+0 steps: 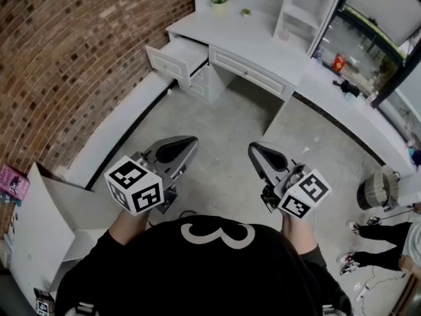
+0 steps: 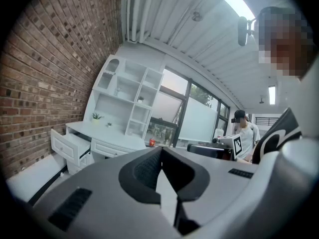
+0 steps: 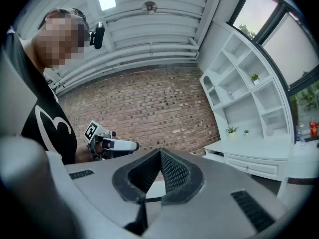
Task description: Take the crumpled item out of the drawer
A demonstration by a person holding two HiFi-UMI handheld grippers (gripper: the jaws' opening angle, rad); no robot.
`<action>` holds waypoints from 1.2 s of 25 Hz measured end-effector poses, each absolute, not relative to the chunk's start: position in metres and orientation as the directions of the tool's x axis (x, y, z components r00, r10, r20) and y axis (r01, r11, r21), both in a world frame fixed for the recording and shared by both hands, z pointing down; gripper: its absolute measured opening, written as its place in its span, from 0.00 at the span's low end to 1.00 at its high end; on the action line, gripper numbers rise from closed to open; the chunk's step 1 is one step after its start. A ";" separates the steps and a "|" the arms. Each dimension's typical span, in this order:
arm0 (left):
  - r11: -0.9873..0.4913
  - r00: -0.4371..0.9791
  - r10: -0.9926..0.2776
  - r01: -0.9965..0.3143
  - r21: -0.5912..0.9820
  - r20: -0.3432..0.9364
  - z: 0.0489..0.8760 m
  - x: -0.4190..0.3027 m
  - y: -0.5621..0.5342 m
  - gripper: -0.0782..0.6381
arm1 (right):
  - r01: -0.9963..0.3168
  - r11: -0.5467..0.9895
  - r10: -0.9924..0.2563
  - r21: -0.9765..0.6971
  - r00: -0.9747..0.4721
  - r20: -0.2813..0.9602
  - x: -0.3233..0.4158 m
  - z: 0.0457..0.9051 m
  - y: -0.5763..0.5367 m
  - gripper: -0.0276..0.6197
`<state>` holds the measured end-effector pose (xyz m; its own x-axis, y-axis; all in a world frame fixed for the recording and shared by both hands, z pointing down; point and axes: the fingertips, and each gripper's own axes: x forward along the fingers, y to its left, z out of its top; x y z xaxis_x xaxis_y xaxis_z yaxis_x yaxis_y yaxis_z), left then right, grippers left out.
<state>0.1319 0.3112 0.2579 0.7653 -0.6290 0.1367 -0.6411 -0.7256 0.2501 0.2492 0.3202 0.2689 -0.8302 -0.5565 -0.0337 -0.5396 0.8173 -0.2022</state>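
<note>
A white desk [image 1: 263,41] stands far ahead across the floor, with its top left drawer [image 1: 174,56] pulled out. The drawer's inside is too far off to show any crumpled item. I hold both grippers low in front of my body, well short of the desk. My left gripper [image 1: 189,141] is shut with nothing in it, and my right gripper [image 1: 255,149] is shut and empty too. The open drawer [image 2: 70,144] appears at the left gripper view's lower left, beyond the closed tips [image 2: 160,154]. In the right gripper view the closed tips [image 3: 160,154] point toward the brick wall.
A brick wall [image 1: 72,64] runs along the left above a white ledge [image 1: 118,127]. A white shelf unit [image 1: 306,8] sits on the desk. White panels [image 1: 39,229] lean at the lower left. A basket [image 1: 377,188] and another person's legs [image 1: 385,239] are at the right.
</note>
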 end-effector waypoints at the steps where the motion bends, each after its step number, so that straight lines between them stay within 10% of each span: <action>1: -0.726 0.765 -0.630 -0.642 0.247 0.136 0.259 0.134 0.314 0.11 | -0.539 0.818 -0.556 -0.201 -0.831 -0.033 0.251 0.270 0.323 0.05; 20: -0.711 0.738 -0.666 -0.672 0.208 0.109 0.264 0.147 0.356 0.11 | -0.480 0.859 -0.498 -0.177 -0.864 -0.072 0.264 0.266 0.368 0.05; 30: -0.720 0.754 -0.640 -0.656 0.228 0.148 0.276 0.154 0.353 0.11 | -0.508 0.848 -0.520 -0.147 -0.852 -0.057 0.274 0.272 0.369 0.29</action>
